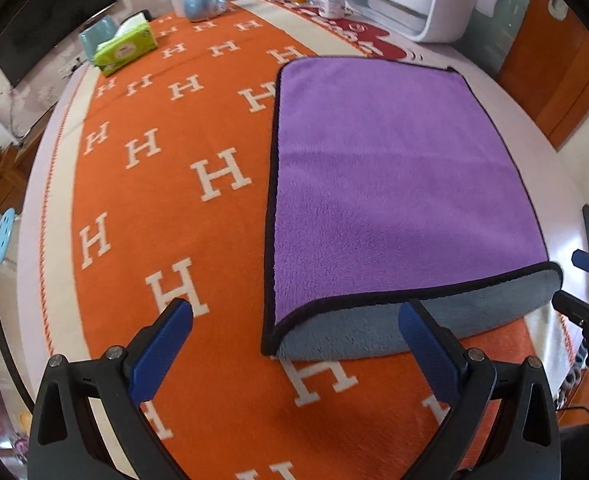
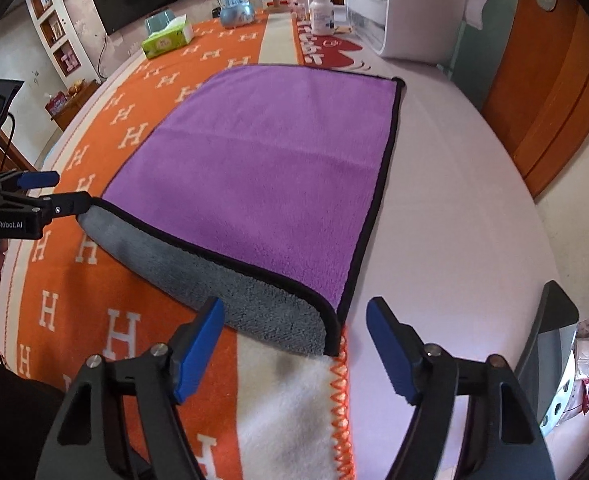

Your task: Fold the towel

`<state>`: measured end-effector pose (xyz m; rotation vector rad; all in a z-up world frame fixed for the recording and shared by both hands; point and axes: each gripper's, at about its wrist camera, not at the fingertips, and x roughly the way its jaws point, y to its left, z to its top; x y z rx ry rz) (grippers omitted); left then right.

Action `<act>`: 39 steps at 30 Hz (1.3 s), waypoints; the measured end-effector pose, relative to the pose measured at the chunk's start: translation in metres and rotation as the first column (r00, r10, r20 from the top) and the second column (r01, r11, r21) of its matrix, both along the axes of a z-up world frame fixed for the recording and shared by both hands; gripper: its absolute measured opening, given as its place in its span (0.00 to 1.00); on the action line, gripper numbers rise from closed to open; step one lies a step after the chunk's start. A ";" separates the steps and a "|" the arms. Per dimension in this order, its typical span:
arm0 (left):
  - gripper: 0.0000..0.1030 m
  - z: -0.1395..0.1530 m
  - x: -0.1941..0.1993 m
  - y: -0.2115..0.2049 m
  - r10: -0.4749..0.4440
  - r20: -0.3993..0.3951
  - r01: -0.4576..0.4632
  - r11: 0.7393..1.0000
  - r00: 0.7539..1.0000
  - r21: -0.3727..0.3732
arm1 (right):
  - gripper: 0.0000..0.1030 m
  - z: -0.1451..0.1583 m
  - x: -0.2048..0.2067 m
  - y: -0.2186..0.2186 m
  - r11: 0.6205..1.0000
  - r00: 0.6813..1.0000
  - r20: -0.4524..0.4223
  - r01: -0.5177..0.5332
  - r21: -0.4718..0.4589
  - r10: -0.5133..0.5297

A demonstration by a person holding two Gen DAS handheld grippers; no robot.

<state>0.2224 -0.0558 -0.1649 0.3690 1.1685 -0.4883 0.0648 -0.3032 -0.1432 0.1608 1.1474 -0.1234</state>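
The fluffy purple towel with grey underside and black trim [image 1: 406, 184] fills center-right of the left view, folded, on the orange H-patterned blanket [image 1: 182, 208]. Left gripper [image 1: 294, 344] and right gripper [image 2: 294, 344] both gape, empty. It looks soft, floppy and light; I'd pinch the near hem corners.

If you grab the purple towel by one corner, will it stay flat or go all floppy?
Probably floppy: the towel looks like soft fleece, and its near edge already curls over, showing grey. It likely hangs and unfolds. It probably won't slip much on the fuzzy blanket.
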 end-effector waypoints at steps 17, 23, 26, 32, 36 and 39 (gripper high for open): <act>0.80 -0.025 0.012 -0.002 -0.035 -0.125 0.028 0.998 0.992 -0.051 | 0.44 -0.020 0.004 -0.002 0.999 0.998 -0.058 0.016 0.032 -0.014; 0.55 -0.022 0.003 -0.007 -0.051 -0.133 0.043 0.997 0.990 -0.060 | 0.32 -0.018 0.001 -0.003 0.999 0.998 -0.058 0.018 0.035 -0.016; 0.42 -0.021 -0.001 -0.008 -0.048 -0.125 0.043 0.998 0.991 -0.044 | 0.25 -0.017 0.000 -0.004 0.999 0.998 -0.054 0.018 0.031 -0.016; 0.17 -0.016 -0.004 -0.002 -0.020 -0.129 0.014 0.999 0.991 -0.048 | 0.16 -0.011 -0.003 -0.006 0.999 0.999 -0.034 0.020 0.039 -0.019; 0.10 -0.014 -0.005 0.000 -0.005 -0.130 0.000 0.999 0.991 -0.045 | 0.09 -0.008 -0.003 -0.006 0.999 1.000 -0.019 0.013 0.040 -0.013; 0.08 -0.011 -0.004 0.001 -0.003 -0.126 -0.003 0.999 0.992 -0.050 | 0.06 -0.005 -0.004 -0.007 0.999 1.000 -0.009 0.011 0.043 -0.011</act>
